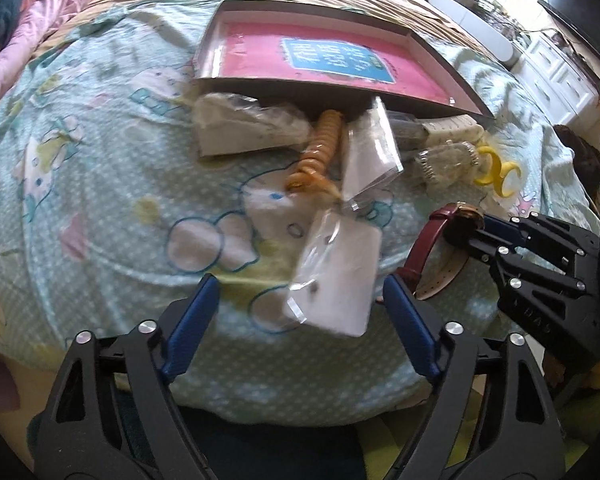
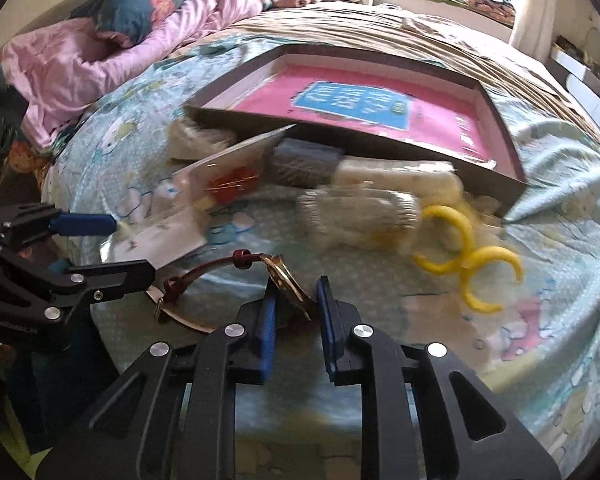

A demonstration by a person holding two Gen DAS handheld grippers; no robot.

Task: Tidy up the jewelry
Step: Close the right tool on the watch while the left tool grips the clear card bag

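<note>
A watch (image 2: 278, 268) with a gold case and dark red strap (image 1: 424, 252) lies on the light-blue cartoon bedsheet (image 1: 100, 184). My right gripper (image 2: 296, 286) is shut on the watch case, which sits edge-on between the blue pads. In the left wrist view the right gripper (image 1: 466, 232) reaches in from the right. A clear packet with a white card (image 1: 340, 280) lies between the fingers of my left gripper (image 1: 300, 282), which is open; neither pad touches it. The left gripper (image 2: 134, 248) straddles the same packet (image 2: 160, 236) in the right wrist view.
Behind lies a shallow cardboard box (image 1: 300, 88) with a pink book in it. Against its front are an orange spiral hair tie (image 1: 320, 148), clear packets (image 1: 372, 152), bagged bracelets (image 1: 444, 160) and a yellow clip (image 2: 464, 256). Pink bedding (image 2: 100, 52) lies far left.
</note>
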